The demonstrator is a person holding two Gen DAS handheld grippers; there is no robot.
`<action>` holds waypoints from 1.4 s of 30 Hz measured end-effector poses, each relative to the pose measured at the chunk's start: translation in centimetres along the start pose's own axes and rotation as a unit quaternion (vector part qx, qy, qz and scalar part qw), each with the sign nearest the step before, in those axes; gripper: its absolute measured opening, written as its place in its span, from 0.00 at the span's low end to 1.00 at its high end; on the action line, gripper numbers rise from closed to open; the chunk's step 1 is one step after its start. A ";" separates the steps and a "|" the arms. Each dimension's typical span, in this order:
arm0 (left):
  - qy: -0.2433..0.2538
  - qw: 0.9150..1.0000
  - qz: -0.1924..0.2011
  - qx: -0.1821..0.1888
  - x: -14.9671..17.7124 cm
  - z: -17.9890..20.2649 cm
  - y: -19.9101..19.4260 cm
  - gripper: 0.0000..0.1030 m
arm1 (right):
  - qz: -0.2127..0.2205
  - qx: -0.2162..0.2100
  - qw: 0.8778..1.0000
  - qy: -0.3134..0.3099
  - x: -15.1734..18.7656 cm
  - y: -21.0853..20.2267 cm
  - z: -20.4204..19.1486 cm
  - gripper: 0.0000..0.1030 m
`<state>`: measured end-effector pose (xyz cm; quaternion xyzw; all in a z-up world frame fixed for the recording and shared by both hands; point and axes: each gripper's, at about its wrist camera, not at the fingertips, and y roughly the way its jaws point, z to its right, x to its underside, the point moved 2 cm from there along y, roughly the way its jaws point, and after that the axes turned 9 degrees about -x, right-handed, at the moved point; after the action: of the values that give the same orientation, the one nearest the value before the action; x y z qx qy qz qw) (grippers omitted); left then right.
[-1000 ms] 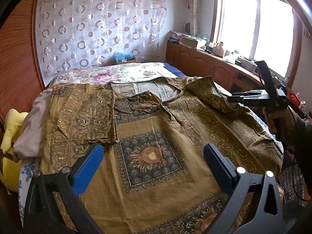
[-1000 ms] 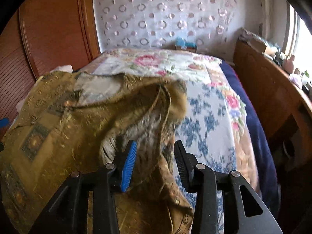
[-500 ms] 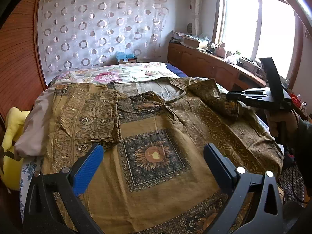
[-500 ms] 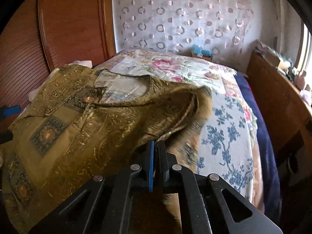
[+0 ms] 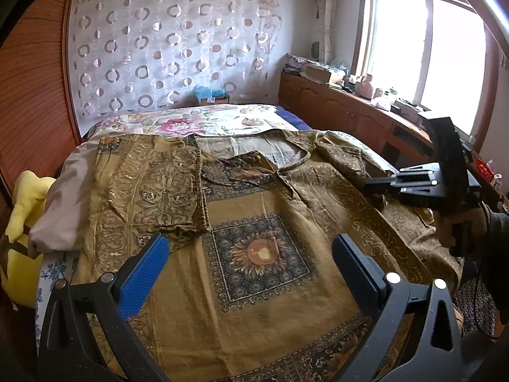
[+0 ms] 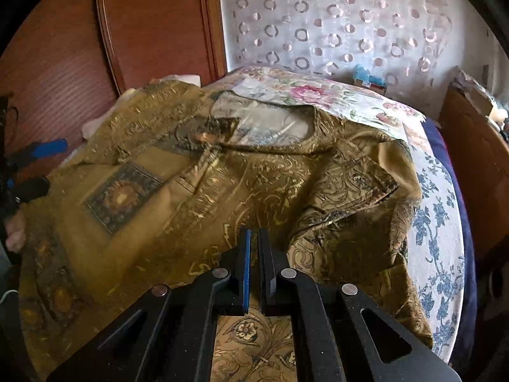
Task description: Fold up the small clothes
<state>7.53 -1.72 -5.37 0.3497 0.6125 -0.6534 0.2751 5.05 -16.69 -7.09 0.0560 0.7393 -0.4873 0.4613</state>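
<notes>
black plastic claw (image 5: 248, 254) frames, blue pad (image 5: 143, 273) facings, silver screws, dark sleeve (image 5: 496, 238).

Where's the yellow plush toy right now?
In the left wrist view, the yellow plush toy sits at the bed's far left edge, beside the grey pillow under the gold shirt.

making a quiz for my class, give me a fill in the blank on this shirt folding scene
1. The right gripper is ____ on the shirt's sleeve.
2. The left gripper's jaws are ____.
3. The shirt lies on a ____.
4. The square panel on the shirt's chest shows a ____.

Missing words: shut; open; bed; sunflower
</notes>
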 end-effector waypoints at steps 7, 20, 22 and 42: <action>-0.006 1.000 0.002 0.001 0.0 -0.2 -0.1 1.00 | 0.050 0.043 0.997 0.050 -1.2 -2.1 3.7 0.44; -0.004 1.000 -0.005 0.001 0.4 0.0 0.2 1.00 | 0.019 0.011 0.986 0.166 -3.9 3.0 9.1 0.45; -0.005 1.000 -0.006 -0.001 0.5 -0.2 0.2 1.00 | 0.013 0.005 0.988 0.157 -4.6 3.8 8.8 0.33; -0.028 0.999 0.004 -0.046 -0.6 -5.5 0.4 1.00 | -0.017 0.123 0.990 0.061 -5.2 4.7 9.2 0.39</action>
<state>8.85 3.62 -5.18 0.3204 0.6326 -0.6329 0.3107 16.35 -19.45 -7.32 0.1295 0.7015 -0.5777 0.3968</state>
